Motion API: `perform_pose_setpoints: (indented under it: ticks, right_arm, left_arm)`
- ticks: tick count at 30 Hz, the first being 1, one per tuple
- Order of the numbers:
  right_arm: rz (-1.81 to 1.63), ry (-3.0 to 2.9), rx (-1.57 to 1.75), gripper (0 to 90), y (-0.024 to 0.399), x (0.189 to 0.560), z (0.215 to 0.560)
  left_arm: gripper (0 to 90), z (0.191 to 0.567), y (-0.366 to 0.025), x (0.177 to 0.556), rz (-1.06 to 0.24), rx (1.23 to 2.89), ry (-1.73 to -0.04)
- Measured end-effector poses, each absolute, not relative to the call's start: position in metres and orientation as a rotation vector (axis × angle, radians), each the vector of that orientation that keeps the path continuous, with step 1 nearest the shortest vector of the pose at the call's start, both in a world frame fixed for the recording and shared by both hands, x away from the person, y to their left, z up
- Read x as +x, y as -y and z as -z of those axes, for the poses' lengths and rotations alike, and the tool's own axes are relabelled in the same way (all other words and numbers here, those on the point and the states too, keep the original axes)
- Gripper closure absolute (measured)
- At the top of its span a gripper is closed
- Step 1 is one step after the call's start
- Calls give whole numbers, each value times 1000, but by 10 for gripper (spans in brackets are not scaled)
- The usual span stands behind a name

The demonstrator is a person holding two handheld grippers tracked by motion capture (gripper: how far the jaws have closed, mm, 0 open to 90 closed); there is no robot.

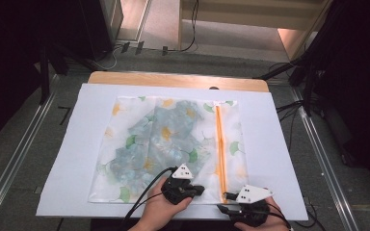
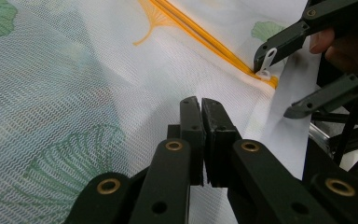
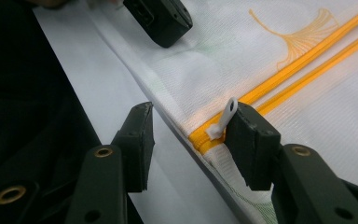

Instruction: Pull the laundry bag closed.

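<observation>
A white mesh bag (image 1: 168, 139) printed with green and orange leaves lies flat on a white sheet (image 1: 270, 144), folded cloth showing through it. Its orange zipper (image 1: 219, 144) runs from the far edge to the near edge. My left gripper (image 1: 200, 189) is shut, tips resting on the mesh (image 2: 74, 93) near the bag's front edge; I see no fabric between its jaws (image 2: 201, 100). My right gripper (image 3: 191, 112) stands open at the zipper's near end (image 3: 205, 140). The white zipper pull (image 3: 226, 116) stands up between its jaws, leaning against the right-hand one.
The sheet covers a wooden table (image 1: 173, 79) whose far edge shows. Bare sheet (image 3: 98, 93) borders the bag's near edge under my right gripper. Cables trail on the floor beyond the table, and dark stands flank both sides.
</observation>
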State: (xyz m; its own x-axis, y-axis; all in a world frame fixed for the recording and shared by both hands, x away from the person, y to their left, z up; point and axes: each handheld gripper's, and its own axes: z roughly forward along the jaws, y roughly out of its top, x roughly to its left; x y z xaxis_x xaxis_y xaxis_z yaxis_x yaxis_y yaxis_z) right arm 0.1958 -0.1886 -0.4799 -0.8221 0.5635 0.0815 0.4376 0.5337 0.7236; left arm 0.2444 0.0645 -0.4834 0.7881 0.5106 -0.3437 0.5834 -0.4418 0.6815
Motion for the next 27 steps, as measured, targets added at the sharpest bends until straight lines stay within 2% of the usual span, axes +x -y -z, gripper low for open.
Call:
perform_pose_setpoints:
  ticks: [2, 7, 10, 11, 12, 14, 20, 27]
  right_arm:
    - [-1168, -2609, 875, 580, 190, 196, 479]
    - [-1308, -2603, 1049, 714, 204, 208, 479]
    - [-1335, -2590, 1085, 757, 208, 211, 479]
    - [-1354, -2587, 1117, 820, 210, 213, 478]
    - [-1354, -2587, 1117, 820, 210, 213, 478]
    - [-1360, -2577, 1129, 900, 211, 214, 477]
    - [-1358, -2593, 1163, 900, 210, 216, 476]
    - [-1354, -2594, 1195, 900, 210, 218, 476]
  left_arm:
    - [878, 483, -64, 244, 109, 2126, -807]
    - [867, 484, -65, 246, 134, 2120, -815]
    - [864, 484, -66, 246, 138, 2119, -814]
    - [860, 484, -65, 246, 136, 2120, -812]
    - [860, 484, -65, 246, 131, 2122, -807]
    - [860, 483, -65, 245, 120, 2128, -803]
    - [885, 481, -59, 239, 55, 2154, -784]
    - [900, 480, -36, 227, 63, 2197, -705]
